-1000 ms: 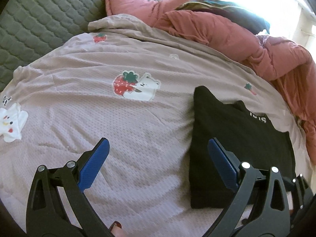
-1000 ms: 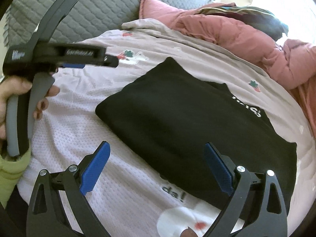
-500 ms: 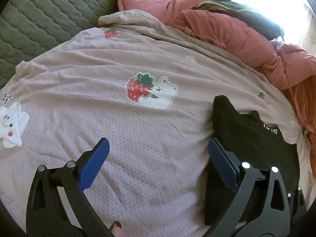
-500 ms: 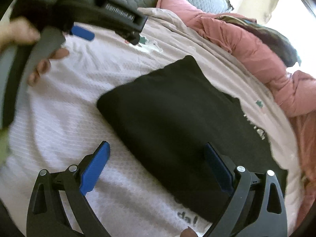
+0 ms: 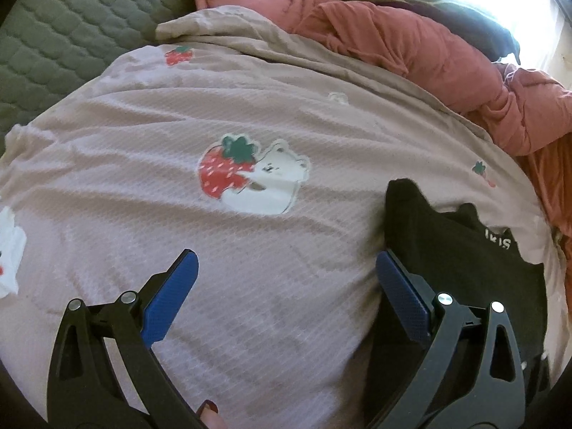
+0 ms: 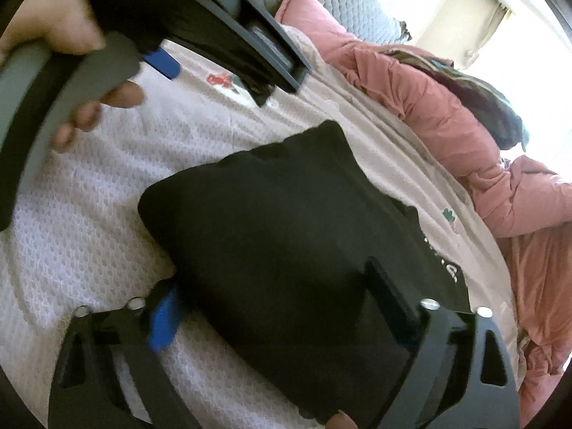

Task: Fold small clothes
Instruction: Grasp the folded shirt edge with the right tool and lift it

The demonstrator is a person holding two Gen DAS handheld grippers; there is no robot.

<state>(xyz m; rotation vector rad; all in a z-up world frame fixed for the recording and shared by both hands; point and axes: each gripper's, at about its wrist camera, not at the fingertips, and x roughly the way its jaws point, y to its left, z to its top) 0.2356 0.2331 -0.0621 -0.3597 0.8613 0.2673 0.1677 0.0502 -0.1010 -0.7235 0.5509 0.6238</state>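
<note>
Left claw (image 5: 286, 307) hangs wide open, empty, over the pink strawberry-print bedspread (image 5: 250, 114). Beside it lies the black cotton garment (image 6: 286, 232), already folded compact; right claw (image 6: 271, 307) is closing around its near edge, perhaps one fold left.

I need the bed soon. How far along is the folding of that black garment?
Done: the black garment already lies folded into a compact rectangle on the pink blanket. In hand: the right gripper is closing around its near end. The left gripper is open over bare blanket. Left: any last fold.
</note>
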